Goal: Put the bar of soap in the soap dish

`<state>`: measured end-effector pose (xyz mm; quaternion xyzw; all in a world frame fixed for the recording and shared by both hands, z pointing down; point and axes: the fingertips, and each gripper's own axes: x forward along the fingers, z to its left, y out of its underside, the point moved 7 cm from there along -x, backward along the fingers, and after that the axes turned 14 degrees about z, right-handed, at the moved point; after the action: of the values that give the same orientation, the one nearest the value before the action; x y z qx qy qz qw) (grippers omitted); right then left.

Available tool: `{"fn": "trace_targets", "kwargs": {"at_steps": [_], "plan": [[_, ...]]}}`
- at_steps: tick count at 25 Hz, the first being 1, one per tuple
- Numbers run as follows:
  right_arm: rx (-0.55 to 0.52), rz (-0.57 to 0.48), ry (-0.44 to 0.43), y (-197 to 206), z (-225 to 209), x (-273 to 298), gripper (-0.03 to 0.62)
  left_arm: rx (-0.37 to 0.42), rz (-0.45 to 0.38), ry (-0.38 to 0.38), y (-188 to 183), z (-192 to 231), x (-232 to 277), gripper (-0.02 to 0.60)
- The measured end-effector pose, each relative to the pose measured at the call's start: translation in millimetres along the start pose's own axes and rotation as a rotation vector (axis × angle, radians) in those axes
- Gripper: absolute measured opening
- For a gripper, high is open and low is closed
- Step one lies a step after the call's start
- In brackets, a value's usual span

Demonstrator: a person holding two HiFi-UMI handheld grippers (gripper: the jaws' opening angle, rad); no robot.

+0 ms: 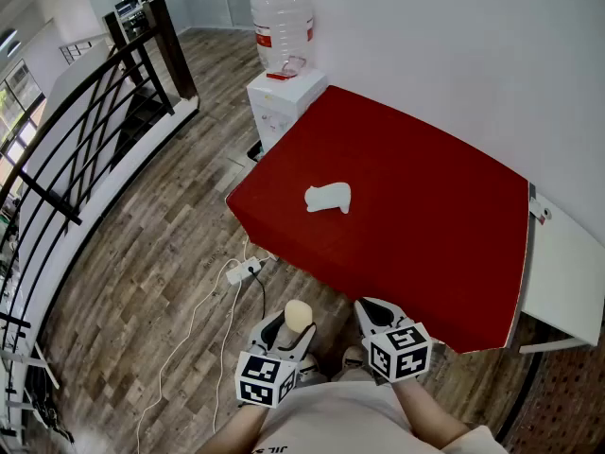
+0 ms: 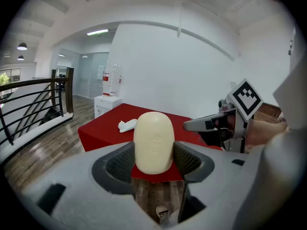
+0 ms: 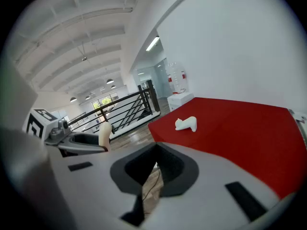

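Observation:
A cream bar of soap (image 1: 298,314) stands upright between the jaws of my left gripper (image 1: 291,329), which is shut on it; the left gripper view shows the soap (image 2: 153,143) pinched at its lower half by both pads. The white soap dish (image 1: 328,198) lies near the left part of the red table (image 1: 425,225), well ahead of both grippers, and shows again in the left gripper view (image 2: 127,125) and the right gripper view (image 3: 186,124). My right gripper (image 1: 374,313) hangs beside the left one, off the table's front edge, with its jaws together and nothing in them.
A white cabinet (image 1: 284,102) with a water bottle (image 1: 281,17) stands at the table's far left corner. A black railing (image 1: 85,121) runs along the left. A power strip with cables (image 1: 244,270) lies on the wooden floor. A white shelf (image 1: 567,272) adjoins the table's right side.

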<state>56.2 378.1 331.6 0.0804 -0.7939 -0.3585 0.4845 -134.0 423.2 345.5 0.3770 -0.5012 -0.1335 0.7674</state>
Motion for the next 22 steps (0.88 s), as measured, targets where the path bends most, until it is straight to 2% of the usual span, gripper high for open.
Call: {"fn": "trace_targets", "kwargs": {"at_steps": [4, 11, 16, 22], "plan": [[0.021, -0.021, 0.02, -5, 10, 9, 0.005, 0.04, 0.004, -0.009, 1, 20, -6, 0.259], [0.051, -0.018, 0.045, -15, 6, 25, 0.005, 0.037, 0.016, 0.01, -6, 47, 4, 0.259], [0.051, -0.022, 0.038, -44, -18, 48, 0.005, 0.036, 0.014, 0.005, -32, 65, 32, 0.259], [0.039, -0.024, 0.006, -97, -63, 83, 0.005, 0.016, 0.019, -0.025, -79, 90, 76, 0.259]]}}
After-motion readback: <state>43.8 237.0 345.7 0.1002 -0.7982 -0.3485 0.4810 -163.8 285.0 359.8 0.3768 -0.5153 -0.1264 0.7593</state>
